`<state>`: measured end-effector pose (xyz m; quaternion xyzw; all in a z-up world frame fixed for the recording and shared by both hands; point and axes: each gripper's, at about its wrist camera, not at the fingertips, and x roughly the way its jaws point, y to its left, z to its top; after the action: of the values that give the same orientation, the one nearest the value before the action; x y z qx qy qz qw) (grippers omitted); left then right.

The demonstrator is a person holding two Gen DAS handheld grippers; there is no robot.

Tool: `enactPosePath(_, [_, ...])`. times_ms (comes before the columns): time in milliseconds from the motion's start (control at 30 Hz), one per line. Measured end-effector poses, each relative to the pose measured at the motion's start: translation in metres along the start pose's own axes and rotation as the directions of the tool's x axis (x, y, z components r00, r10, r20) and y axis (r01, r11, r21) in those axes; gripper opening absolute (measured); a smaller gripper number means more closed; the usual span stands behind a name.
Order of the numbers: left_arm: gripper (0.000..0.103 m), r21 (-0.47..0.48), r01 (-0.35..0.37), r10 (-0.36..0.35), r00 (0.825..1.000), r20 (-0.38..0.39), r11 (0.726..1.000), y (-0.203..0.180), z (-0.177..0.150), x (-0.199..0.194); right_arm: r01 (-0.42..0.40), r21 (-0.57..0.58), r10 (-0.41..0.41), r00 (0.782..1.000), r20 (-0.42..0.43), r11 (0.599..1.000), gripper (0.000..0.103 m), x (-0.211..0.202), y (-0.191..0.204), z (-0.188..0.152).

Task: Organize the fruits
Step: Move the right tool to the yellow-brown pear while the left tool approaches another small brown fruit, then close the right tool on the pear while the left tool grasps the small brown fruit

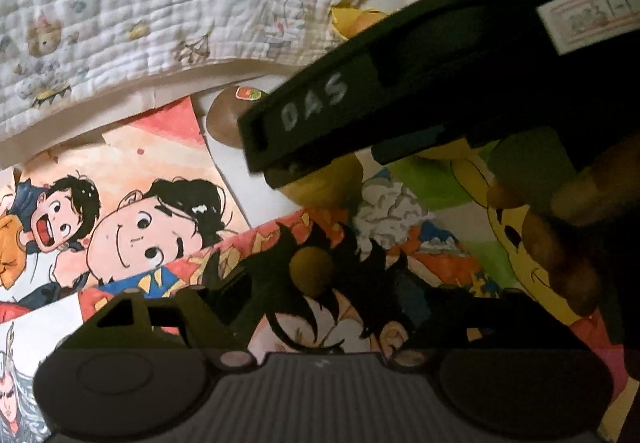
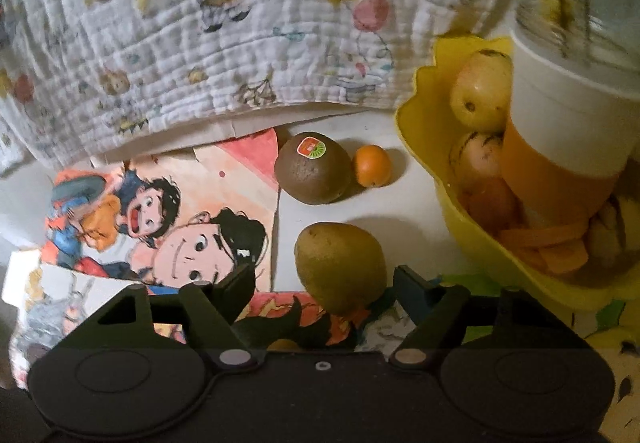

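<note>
A yellow-green oval fruit [image 2: 340,267] lies on the table between the fingers of my right gripper [image 2: 324,277]. The jaws are open, with a gap on the left side. Behind it lie a brown kiwi [image 2: 312,167] with a sticker and a small orange [image 2: 372,166]. In the left wrist view a small round brownish fruit [image 1: 312,269] rests on a drawing between the wide-open fingers of my left gripper [image 1: 324,291]. A black right-gripper finger [image 1: 312,103] marked DAS crosses above the yellow-green fruit [image 1: 324,183]. The kiwi [image 1: 226,119] shows behind it.
A yellow bowl [image 2: 424,115] with several fruits and carrot pieces stands at the right, with a white and orange cup [image 2: 560,123] in front of it. Cartoon drawings [image 2: 208,227] cover the table. A printed quilt [image 2: 240,23] hangs over the back. A person's hand [image 1: 560,235] is at the right.
</note>
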<state>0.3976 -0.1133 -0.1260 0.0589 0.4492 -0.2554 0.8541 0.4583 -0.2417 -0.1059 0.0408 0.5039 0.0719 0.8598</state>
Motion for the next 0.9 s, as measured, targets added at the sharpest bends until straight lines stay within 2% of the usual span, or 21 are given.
enactPosePath(233, [0.059,-0.003,-0.003,0.003,1.0,0.022,1.0,0.005,0.002,0.007,0.074,-0.059,-0.076,0.996,-0.035,0.995,0.064,0.018,0.007,0.008])
enactPosePath(400, [0.046,-0.015,-0.002,0.002,1.0,0.016,1.0,0.007,0.0,0.012,0.082,-0.082,-0.088,0.994,-0.066,0.993,0.063,0.029,0.008,0.012])
enactPosePath(633, [0.033,-0.047,-0.004,0.004,1.0,-0.001,0.999,0.013,0.0,0.019,0.081,-0.087,-0.09,0.991,-0.104,0.993,0.061,0.04,0.007,0.017])
enactPosePath(667, [0.029,-0.05,-0.004,0.004,1.0,-0.003,0.999,0.013,0.0,0.02,0.08,-0.089,-0.09,0.99,-0.111,0.993,0.061,0.042,0.008,0.017])
enactPosePath(900, [0.028,-0.054,-0.001,0.001,1.0,-0.007,0.999,0.017,-0.004,0.015,0.07,-0.095,-0.081,0.99,-0.119,0.993,0.059,0.044,0.007,0.017])
